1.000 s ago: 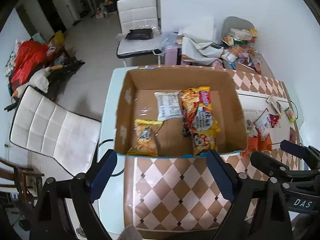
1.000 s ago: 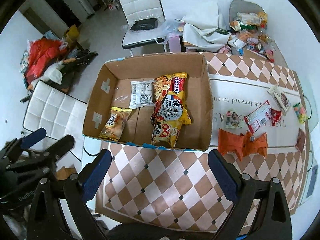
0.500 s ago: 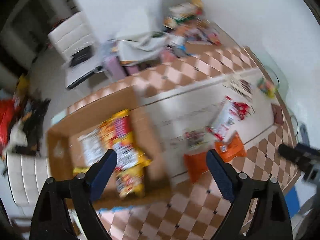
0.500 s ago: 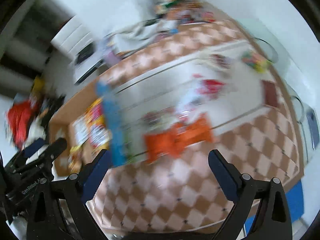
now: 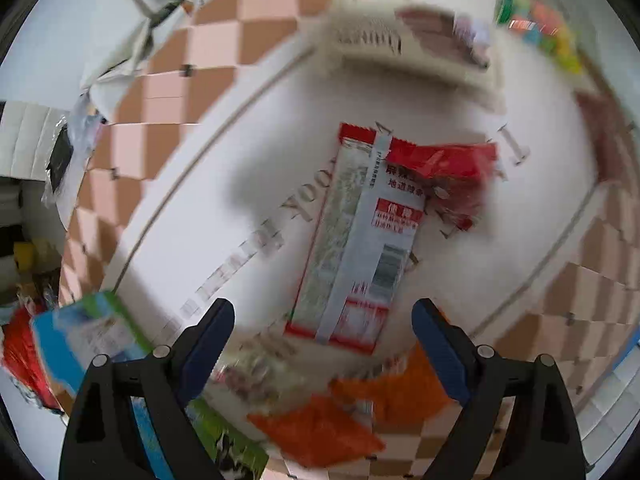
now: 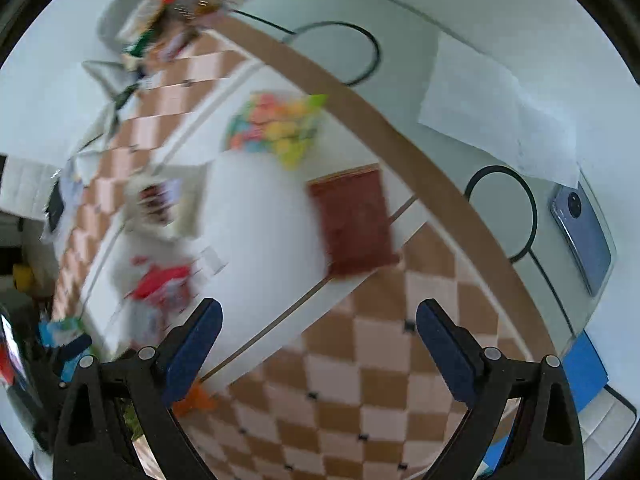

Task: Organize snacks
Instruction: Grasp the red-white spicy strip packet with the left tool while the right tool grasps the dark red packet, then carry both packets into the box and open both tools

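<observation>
In the left wrist view a long, flat red-and-white snack packet (image 5: 356,236) lay near the centre of the frame on the white middle panel of the tablecloth (image 5: 224,168). Its long axis ran nearly top to bottom, leaning slightly so the upper end sat further right; a pale seam strip ran along its length and a barcode showed low on its right half. The film looked glossy and thin, with serrated red end seals. A crumpled red wrapper (image 5: 452,172) touched its upper right edge. Orange packets (image 5: 320,428) lay at the lower centre, blurred. The cloth's border was a brown and pink checker pattern.

The left gripper (image 5: 320,332) had its blue-padded jaws spread wide, with nothing between them, above the packet's lower end.

In the right wrist view the right gripper (image 6: 318,332) also stood spread and empty over the checkered border. A dark red flat packet (image 6: 354,220) lay centre frame, a bag of multicoloured sweets (image 6: 276,128) above it, and a phone (image 6: 582,236) at the right edge.
</observation>
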A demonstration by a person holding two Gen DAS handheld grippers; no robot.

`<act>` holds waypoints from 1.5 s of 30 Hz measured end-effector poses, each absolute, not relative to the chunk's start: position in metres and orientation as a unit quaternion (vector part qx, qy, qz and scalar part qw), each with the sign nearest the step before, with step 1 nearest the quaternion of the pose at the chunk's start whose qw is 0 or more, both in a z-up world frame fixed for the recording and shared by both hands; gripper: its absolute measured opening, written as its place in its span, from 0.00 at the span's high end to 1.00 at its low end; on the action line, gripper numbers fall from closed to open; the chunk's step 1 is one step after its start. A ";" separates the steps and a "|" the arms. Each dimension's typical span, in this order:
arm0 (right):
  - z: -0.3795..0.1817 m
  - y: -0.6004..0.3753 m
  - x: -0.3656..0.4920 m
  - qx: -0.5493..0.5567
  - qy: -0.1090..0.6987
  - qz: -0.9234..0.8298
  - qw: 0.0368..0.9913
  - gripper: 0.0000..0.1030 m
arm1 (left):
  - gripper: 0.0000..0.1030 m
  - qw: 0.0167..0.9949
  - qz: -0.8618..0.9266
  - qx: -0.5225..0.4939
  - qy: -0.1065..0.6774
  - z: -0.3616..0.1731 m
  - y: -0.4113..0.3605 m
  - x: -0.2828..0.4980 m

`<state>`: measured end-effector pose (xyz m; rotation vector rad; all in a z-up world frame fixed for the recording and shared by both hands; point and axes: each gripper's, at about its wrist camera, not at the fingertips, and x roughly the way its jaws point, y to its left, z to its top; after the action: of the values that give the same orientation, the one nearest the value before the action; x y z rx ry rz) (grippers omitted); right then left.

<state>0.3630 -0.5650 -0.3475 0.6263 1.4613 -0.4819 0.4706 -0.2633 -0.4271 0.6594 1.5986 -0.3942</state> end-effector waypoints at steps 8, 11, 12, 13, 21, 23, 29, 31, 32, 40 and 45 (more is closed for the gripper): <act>-0.410 -0.598 0.383 0.282 0.680 -0.219 0.640 0.04 | 0.47 0.629 -0.174 0.242 0.718 -0.444 -0.268 0.473; -0.426 -0.597 0.391 0.281 0.688 -0.209 0.635 0.04 | 0.51 0.633 -0.173 0.243 0.714 -0.442 -0.269 0.467; -0.431 -0.595 0.393 0.281 0.690 -0.205 0.635 0.06 | 0.52 0.635 -0.173 0.243 0.713 -0.442 -0.269 0.465; -0.435 -0.593 0.395 0.277 0.693 -0.202 0.634 0.11 | 0.53 0.637 -0.172 0.243 0.711 -0.441 -0.269 0.463; -0.430 -0.566 0.403 0.194 0.691 -0.210 0.664 0.43 | 0.57 0.649 -0.157 0.220 0.711 -0.428 -0.261 0.453; -0.430 -0.561 0.399 0.203 0.691 -0.206 0.663 0.43 | 0.57 0.653 -0.156 0.210 0.710 -0.421 -0.257 0.447; -0.405 -0.539 0.388 0.216 0.672 -0.194 0.681 0.43 | 0.58 0.673 -0.164 0.181 0.698 -0.386 -0.247 0.429; -0.390 -0.528 0.387 0.218 0.664 -0.185 0.691 0.43 | 0.58 0.679 -0.167 0.172 0.694 -0.375 -0.243 0.421; -0.383 -0.523 0.387 0.218 0.661 -0.178 0.696 0.43 | 0.59 0.682 -0.168 0.166 0.692 -0.366 -0.239 0.424; -0.301 -0.454 0.394 0.208 0.635 -0.108 0.736 0.43 | 0.59 0.710 -0.176 0.099 0.675 -0.301 -0.196 0.433; -0.250 -0.376 0.395 0.195 0.623 -0.035 0.757 0.43 | 0.59 0.741 -0.162 0.044 0.650 -0.247 -0.142 0.424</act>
<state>0.3948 -0.3762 -0.2501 0.4254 1.3580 -0.0754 0.4237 -0.1419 -0.2471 0.0965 1.4263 -0.3543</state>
